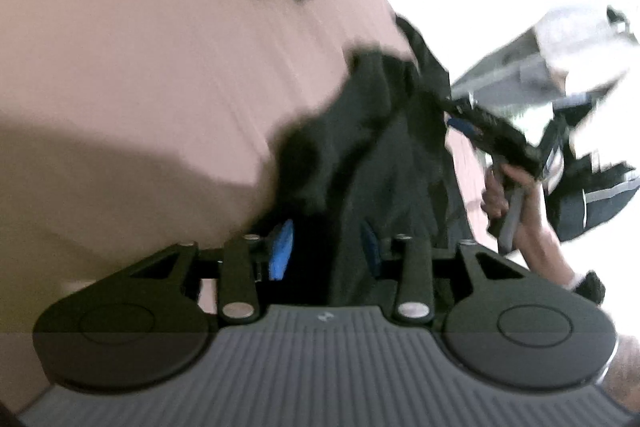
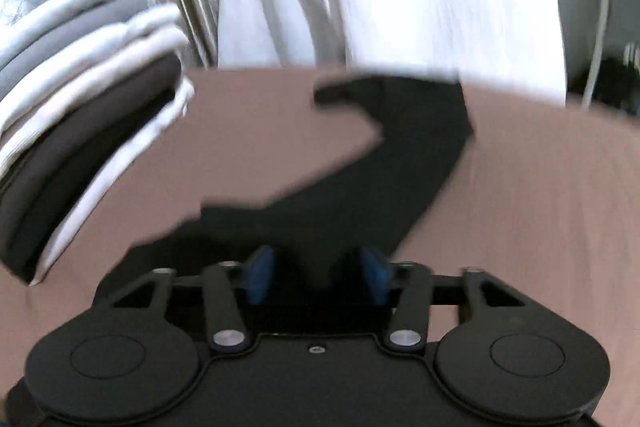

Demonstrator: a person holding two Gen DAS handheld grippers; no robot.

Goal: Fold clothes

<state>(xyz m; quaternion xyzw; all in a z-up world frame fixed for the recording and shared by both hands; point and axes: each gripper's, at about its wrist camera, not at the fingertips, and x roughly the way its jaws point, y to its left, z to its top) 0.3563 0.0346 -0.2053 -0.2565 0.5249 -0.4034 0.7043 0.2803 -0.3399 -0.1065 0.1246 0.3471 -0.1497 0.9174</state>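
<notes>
Both tongs, L gripper [image 1: 326,249] & R gripper [image 2: 318,279], spread over 1 black garment [image 2: 400,163]; bare bed [image 2: 540,207] right; 1 folded stack [image 2: 80,99] far left.

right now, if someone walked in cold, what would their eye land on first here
The black garment sprawled across the brown surface, running up from between the right gripper's blue pads. At the left edge sits a stack of folded clothes in white, grey and black. In the left wrist view, the left gripper also has black cloth between its pads.
</notes>
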